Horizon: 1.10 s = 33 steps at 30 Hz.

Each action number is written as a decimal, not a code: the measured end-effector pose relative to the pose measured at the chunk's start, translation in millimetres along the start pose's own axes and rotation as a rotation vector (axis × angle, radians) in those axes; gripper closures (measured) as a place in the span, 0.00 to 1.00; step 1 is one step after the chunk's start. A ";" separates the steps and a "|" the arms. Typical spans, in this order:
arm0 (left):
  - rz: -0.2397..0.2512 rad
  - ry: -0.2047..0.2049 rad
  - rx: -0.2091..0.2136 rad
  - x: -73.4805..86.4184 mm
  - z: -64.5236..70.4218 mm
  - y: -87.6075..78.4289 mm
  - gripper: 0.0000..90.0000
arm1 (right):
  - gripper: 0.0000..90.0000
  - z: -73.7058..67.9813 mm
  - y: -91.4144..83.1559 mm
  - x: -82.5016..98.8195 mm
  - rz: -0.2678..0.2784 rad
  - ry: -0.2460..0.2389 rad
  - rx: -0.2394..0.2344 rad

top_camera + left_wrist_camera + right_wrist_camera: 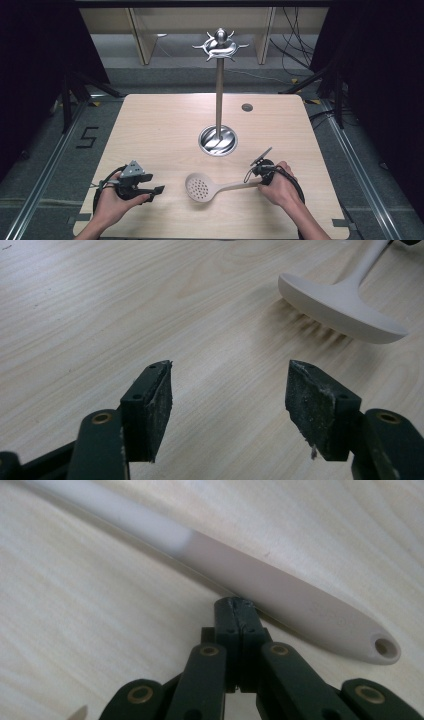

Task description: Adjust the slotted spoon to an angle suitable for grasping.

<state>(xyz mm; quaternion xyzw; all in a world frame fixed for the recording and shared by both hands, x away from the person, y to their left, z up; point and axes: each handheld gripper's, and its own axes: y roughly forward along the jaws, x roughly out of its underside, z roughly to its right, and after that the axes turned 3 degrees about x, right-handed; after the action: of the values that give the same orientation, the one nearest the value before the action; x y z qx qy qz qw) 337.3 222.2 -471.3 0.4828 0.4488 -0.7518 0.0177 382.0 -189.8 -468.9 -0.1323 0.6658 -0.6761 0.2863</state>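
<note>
Slotted spoon on the table, grippers either side

Left gripper (159, 190) rests with jaws wide and empty; the slotted spoon (200, 187) lies centre-front (hook stand (218, 137) behind); right gripper (235, 605), jaws pressed together on nothing, touches or nearly touches its handle. A nudge could skid the spoon; contact is unclear.

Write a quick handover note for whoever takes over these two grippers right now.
Left gripper: open, holding nothing, low over the table at front left.
Right gripper: shut, holding nothing, tips against the skimmer handle's end.
Skimmer lies flat at front centre, head toward the left gripper.
Stand upright at centre, hooks bare.
Done: nothing lifted yet.
Left: probably grasp the skimmer and hang it on the stand.
</note>
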 end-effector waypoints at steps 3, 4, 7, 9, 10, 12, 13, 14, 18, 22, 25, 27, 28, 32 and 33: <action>-0.002 -0.001 0.001 0.1 0.1 0.1 0.39 | 1.00 -0.1 2.2 -5.1 0.012 0.019 0.006; -0.002 0.011 -0.006 -0.2 -0.8 0.2 0.39 | 1.00 0.3 2.6 -6.4 0.012 0.021 0.009; -0.002 0.007 -0.005 -0.1 -0.5 -0.3 0.39 | 1.00 1.7 4.3 -10.8 0.006 0.034 0.002; -0.004 0.003 0.000 -0.1 -0.2 -0.9 0.39 | 1.00 2.2 7.1 -12.7 0.030 0.040 0.005; -0.001 0.000 0.000 -0.1 0.0 -0.7 0.39 | 1.00 2.1 7.1 -14.3 0.020 0.042 0.005; -0.001 -0.001 -0.001 0.0 0.1 -0.7 0.39 | 1.00 1.9 8.6 -17.0 0.028 0.058 0.006; -0.003 0.008 -0.008 0.0 -0.6 -0.4 0.39 | 1.00 4.5 9.4 -18.4 0.039 0.041 0.009; -0.004 -0.002 -0.002 0.2 0.1 -0.6 0.39 | 1.00 4.3 9.7 -19.7 0.031 0.053 0.003; 0.000 -0.009 -0.001 0.2 -0.1 -0.5 0.39 | 1.00 6.5 10.5 -22.7 0.032 0.065 -0.009; -0.003 -0.012 0.001 -0.1 0.4 -0.2 0.39 | 1.00 5.8 11.6 -25.8 0.033 0.092 -0.011; -0.006 -0.027 0.002 0.3 0.9 0.7 0.39 | 1.00 6.0 12.1 -25.7 0.054 0.097 -0.007; 0.001 -0.035 0.003 0.3 1.3 1.4 0.39 | 0.97 9.2 11.8 -24.0 0.070 0.066 0.001; 0.004 -0.029 0.002 0.1 1.2 1.3 0.39 | 0.95 5.7 7.2 -23.6 0.057 0.126 -0.030; -0.006 -0.010 0.001 -0.5 -0.3 1.4 0.39 | 0.79 13.0 -1.2 -16.6 0.120 0.228 -0.018; 0.002 -0.017 0.002 -0.6 0.4 2.2 0.39 | 0.75 16.0 -3.1 -14.2 0.140 0.239 -0.021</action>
<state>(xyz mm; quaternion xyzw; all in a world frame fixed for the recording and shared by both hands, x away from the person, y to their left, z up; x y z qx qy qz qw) 338.3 220.4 -472.2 0.4767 0.4474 -0.7564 0.0216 401.7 -195.2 -461.7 -0.0070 0.7097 -0.6585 0.2502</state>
